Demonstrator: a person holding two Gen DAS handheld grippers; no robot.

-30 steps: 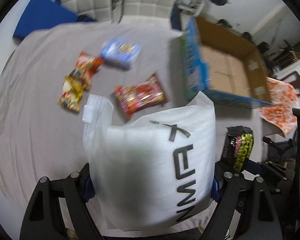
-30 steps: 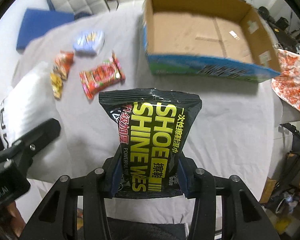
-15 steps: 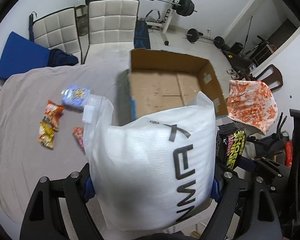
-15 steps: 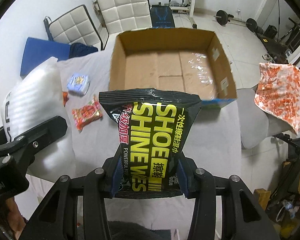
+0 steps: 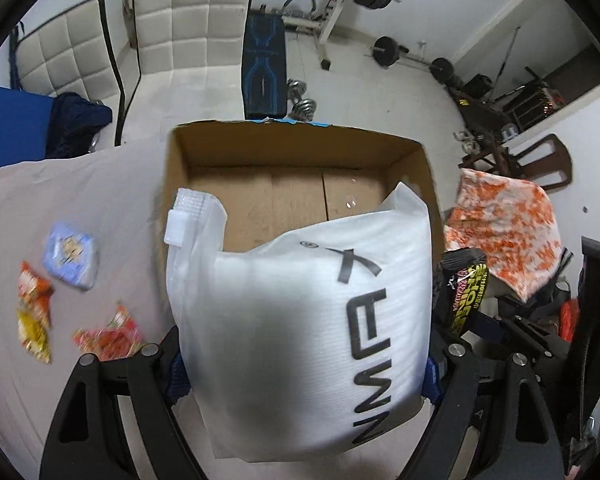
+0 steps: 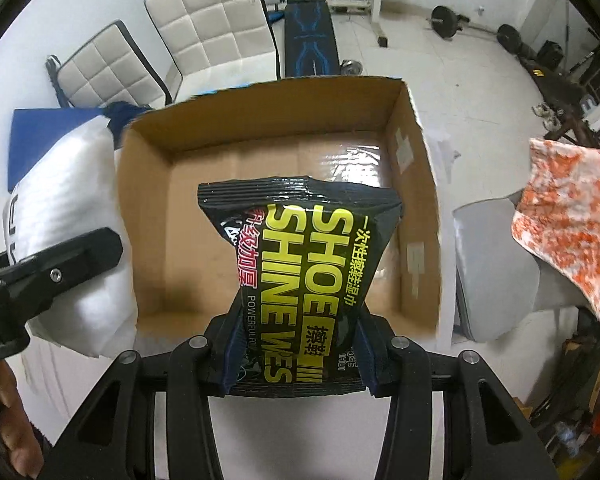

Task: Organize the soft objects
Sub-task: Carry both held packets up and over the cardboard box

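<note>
My left gripper [image 5: 304, 364] is shut on a big white padded bag [image 5: 300, 312] with black letters, held in the air before the open cardboard box [image 5: 292, 148]. My right gripper [image 6: 298, 356] is shut on a black and yellow shoe-wipes pack [image 6: 308, 256], held over the near part of the same box [image 6: 148, 168], whose inside shows only bare cardboard. The white bag also shows at the left of the right wrist view [image 6: 72, 200], and the wipes pack at the right of the left wrist view [image 5: 466, 292].
On the grey tablecloth [image 5: 100, 192] left of the box lie a pale blue pack [image 5: 72, 256], an orange and yellow snack strip [image 5: 34, 316] and a red pack [image 5: 108, 336]. An orange-patterned cloth [image 6: 572, 216] hangs on a chair at the right. White chairs [image 6: 216, 16] and gym gear stand behind.
Both grippers have risen and moved forward toward the box with their loads. The box now fills the middle of both views, and the wipes pack is above its near part.
</note>
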